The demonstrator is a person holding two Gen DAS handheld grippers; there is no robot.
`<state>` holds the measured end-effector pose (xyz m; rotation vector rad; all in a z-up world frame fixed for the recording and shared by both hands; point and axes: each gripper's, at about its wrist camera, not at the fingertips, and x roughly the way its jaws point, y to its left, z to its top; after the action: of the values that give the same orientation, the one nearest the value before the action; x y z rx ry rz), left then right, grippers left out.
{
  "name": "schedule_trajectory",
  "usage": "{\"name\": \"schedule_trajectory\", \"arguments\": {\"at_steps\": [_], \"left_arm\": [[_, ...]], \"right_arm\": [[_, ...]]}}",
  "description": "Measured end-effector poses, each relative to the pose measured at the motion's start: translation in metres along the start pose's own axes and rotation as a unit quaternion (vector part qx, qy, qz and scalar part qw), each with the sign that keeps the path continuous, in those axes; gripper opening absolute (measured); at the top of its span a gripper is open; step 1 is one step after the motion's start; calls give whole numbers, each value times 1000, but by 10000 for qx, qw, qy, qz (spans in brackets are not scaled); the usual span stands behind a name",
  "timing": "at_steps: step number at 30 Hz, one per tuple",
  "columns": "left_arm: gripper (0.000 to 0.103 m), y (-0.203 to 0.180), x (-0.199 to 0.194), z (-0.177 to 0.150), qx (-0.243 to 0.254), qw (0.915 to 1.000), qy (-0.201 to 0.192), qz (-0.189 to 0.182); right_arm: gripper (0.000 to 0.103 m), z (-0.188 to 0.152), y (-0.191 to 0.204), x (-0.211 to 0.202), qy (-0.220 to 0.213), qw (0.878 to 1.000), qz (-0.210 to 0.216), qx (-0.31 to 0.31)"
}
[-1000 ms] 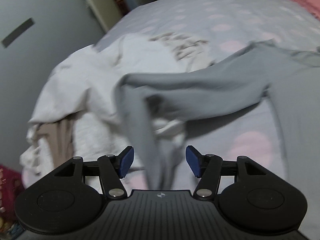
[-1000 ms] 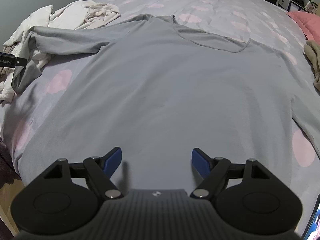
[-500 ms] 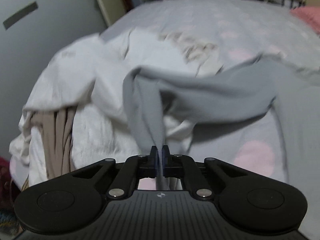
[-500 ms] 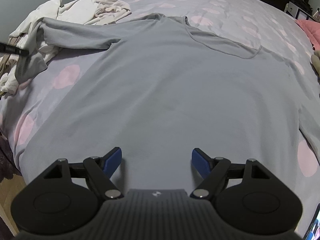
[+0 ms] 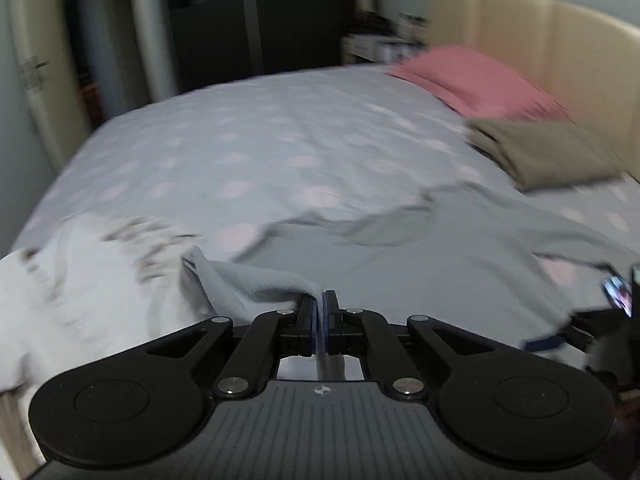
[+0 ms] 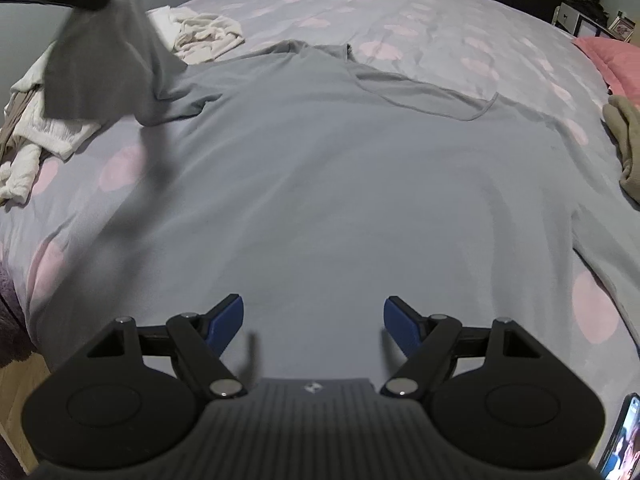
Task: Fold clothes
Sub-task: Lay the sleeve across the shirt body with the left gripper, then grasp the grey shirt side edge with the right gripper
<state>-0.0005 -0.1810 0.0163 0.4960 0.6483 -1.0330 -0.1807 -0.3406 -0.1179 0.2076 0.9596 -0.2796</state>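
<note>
Folding the sleeve [image 6: 100,60] inward: left gripper [image 5: 320,314] pinches its cuff above the shirt [image 6: 320,200]; right gripper [image 6: 314,320], fingers spread, should next take the other sleeve.

You're working over a bed [image 6: 460,24] with a grey, pink-dotted cover. A grey shirt [image 6: 320,184] lies spread flat across it. A heap of white clothes [image 6: 200,34] sits at its far left, a pink pillow [image 5: 476,80] and folded tan garment [image 5: 548,154] toward the headboard.
</note>
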Motion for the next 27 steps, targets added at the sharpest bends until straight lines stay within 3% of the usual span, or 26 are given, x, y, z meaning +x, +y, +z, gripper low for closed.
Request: {"name": "schedule_trajectory", "arguments": {"at_steps": [7, 8, 10, 13, 18, 22, 27], "left_arm": [[6, -57, 52, -18, 565, 9956, 528, -534], [10, -60, 55, -22, 584, 9951, 568, -560], [31, -63, 58, -29, 608, 9942, 620, -634], [45, -60, 49, -31, 548, 9954, 464, -638], [46, -45, 42, -31, 307, 9981, 340, -424], [46, -28, 42, -38, 185, 9985, 479, -188], [46, -10, 41, -57, 94, 9973, 725, 15]], "right_arm": [[80, 1, 4, -7, -126, 9998, 60, -115], [80, 0, 5, -7, -133, 9998, 60, -131], [79, 0, 6, -8, -148, 9997, 65, -161], [80, 0, 6, -11, -234, 9995, 51, -182], [79, -1, 10, -15, -378, 9988, 64, -309], [65, -2, 16, -17, -390, 9981, 152, -444], [63, 0, 19, -17, -523, 9972, 45, -531]]}}
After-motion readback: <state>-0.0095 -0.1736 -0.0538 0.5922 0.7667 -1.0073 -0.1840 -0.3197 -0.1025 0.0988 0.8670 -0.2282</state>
